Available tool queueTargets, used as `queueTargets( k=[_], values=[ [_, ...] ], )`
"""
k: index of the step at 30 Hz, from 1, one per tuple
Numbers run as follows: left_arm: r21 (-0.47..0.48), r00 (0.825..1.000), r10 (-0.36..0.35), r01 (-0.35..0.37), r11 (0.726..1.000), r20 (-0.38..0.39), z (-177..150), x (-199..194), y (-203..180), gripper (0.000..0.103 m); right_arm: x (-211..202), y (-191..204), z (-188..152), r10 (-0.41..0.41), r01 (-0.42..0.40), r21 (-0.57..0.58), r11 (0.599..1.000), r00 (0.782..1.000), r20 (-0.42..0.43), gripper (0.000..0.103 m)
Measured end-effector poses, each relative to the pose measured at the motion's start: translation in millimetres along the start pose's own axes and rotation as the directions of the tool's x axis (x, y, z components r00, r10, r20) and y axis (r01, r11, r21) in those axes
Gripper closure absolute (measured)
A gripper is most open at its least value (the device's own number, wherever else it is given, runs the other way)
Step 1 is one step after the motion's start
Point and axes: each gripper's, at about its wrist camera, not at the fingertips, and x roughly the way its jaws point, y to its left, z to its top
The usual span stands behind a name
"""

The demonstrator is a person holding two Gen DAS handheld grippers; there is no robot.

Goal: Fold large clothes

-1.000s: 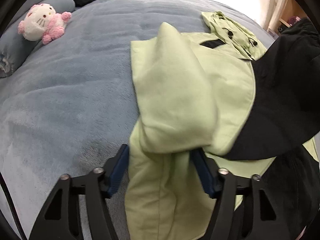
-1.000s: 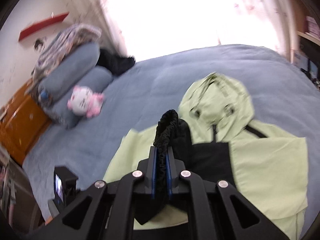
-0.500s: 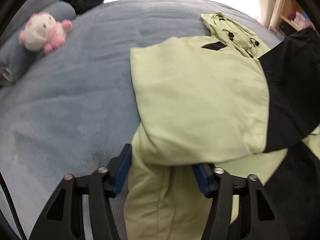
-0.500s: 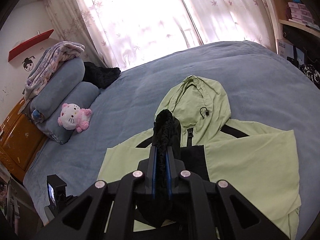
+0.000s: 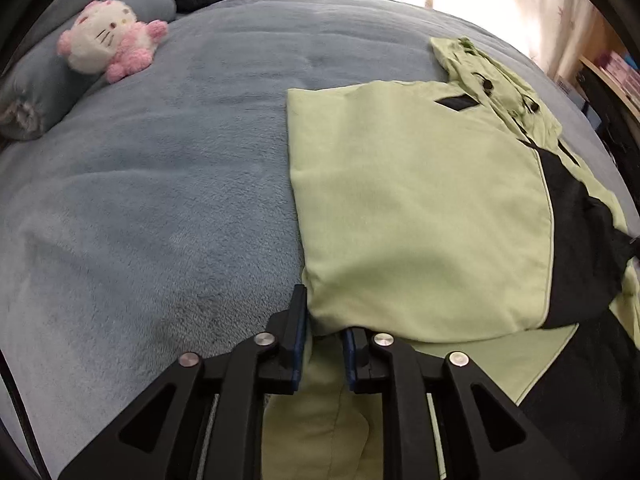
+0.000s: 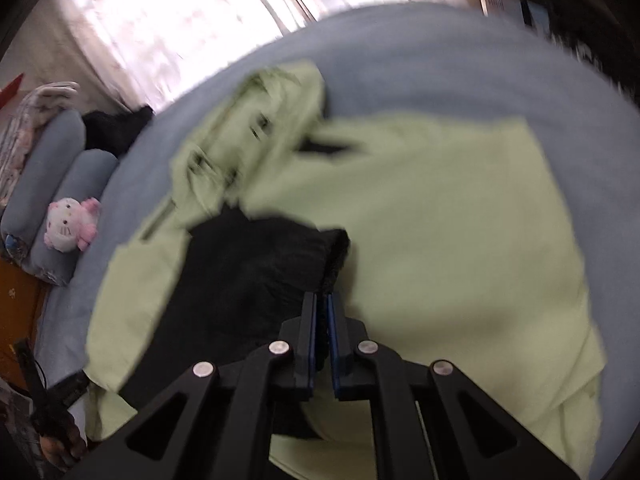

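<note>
right-wrist view motion-blurred, jacket [image 6: 420,216] hem cropped

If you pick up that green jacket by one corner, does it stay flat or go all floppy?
Probably floppy: the green jacket already lies folded over itself in soft layers. Its black sleeve cuff bunches where the right hand-held gripper pinches it, so it would likely droop. It looks thin, so probably light.

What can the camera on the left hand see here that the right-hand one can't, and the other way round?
Only the left view shows the left tongs around a light green fold. Only the right view shows the right tongs shut on the black cuff, and the folded blankets. Both show the green jacket, plush toy and blue bed cover.
</note>
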Motion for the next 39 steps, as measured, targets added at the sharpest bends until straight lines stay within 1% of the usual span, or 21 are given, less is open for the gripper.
queueTargets(
  k=[1,2,3,4,5,6,7,9,12,15,18,22,28,29,30,31,34,36,37,38,39],
  values=[
    [0.008,1.0,-0.003,0.003,1.0,0.0,-2,-3,2,0.067,3,-14,-4,0.049,-0.047,0.06,0.997,0.998,-0.032,0.093],
    [0.022,1.0,-0.017,0.017,1.0,-0.01,-2,-4,3,0.056,2,-22,-4,0.089,-0.084,0.104,0.991,0.995,-0.04,0.092],
    [0.035,0.999,-0.04,0.041,0.999,-0.022,-3,-6,4,0.034,-1,-30,-3,0.14,-0.133,0.152,0.979,0.989,-0.039,0.084],
    [0.045,0.997,-0.068,0.069,0.997,-0.024,-4,-9,6,0.026,-3,-34,-2,0.169,-0.162,0.172,0.972,0.985,-0.031,0.074],
    [0.057,0.995,-0.101,0.102,0.993,-0.025,-4,-12,7,0.026,-6,-37,0,0.208,-0.201,0.195,0.96,0.978,-0.014,0.05],
    [0.075,0.987,-0.155,0.157,0.985,-0.031,-4,-17,8,0.026,-8,-38,2,0.225,-0.22,0.204,0.954,0.974,-0.001,0.036],
    [0.085,0.978,-0.204,0.206,0.975,-0.037,-3,-21,10,0.026,-9,-38,4,0.233,-0.23,0.208,0.951,0.972,0.01,0.035],
    [0.088,0.958,-0.286,0.288,0.954,-0.027,0,-30,14,0.025,-8,-37,10,0.251,-0.247,0.215,0.945,0.968,0.01,0.035],
    [0.055,0.946,-0.325,0.325,0.944,-0.01,13,-30,21,0.024,5,-32,19,0.242,-0.236,0.203,0.95,0.97,-0.007,0.035],
    [-0.017,0.95,-0.312,0.312,0.95,-0.02,38,-10,30,0.024,21,-26,26,0.233,-0.223,0.184,0.957,0.972,-0.034,0.035],
    [-0.084,0.948,-0.313,0.308,0.948,-0.051,68,24,38,0.024,28,-19,30,0.22,-0.214,0.147,0.966,0.975,-0.031,0.035],
    [-0.121,0.952,-0.297,0.288,0.95,-0.069,97,62,41,0.024,32,-18,33,0.213,-0.209,0.107,0.972,0.977,-0.024,0.036],
    [-0.113,0.955,-0.296,0.292,0.95,-0.023,130,86,36,0.024,37,-20,37,0.193,-0.191,0.053,0.98,0.981,-0.03,0.057],
    [-0.122,0.953,-0.301,0.297,0.947,-0.018,134,89,37,0.025,38,-22,38,0.198,-0.196,0.056,0.979,0.98,-0.032,0.062],
    [-0.135,0.952,-0.307,0.303,0.943,-0.01,137,90,38,0.031,38,-25,38,0.202,-0.2,0.061,0.978,0.979,-0.031,0.068],
    [-0.149,0.95,-0.312,0.308,0.94,-0.003,140,91,42,0.039,39,-27,39,0.207,-0.205,0.064,0.977,0.978,-0.031,0.07],
    [-0.247,0.943,-0.332,0.325,0.913,0.014,142,94,57,0.08,40,-29,37,0.201,-0.2,0.052,0.978,0.979,-0.02,0.077],
    [-0.293,0.942,-0.333,0.326,0.899,0.026,141,97,64,0.091,39,-25,35,0.172,-0.172,0.028,0.985,0.985,-0.012,0.079],
    [-0.298,0.946,-0.324,0.318,0.9,0.032,140,96,65,0.097,38,-22,35,0.157,-0.157,0.016,0.988,0.988,-0.007,0.08],
    [-0.288,0.954,-0.296,0.296,0.911,0.043,140,92,62,0.099,36,-18,35,0.133,-0.133,-0.004,0.991,0.991,0.001,0.081],
    [-0.254,0.97,-0.234,0.243,0.936,0.066,142,83,55,0.101,33,-15,36,0.117,-0.117,-0.017,0.993,0.993,0.013,0.081]
  ],
)
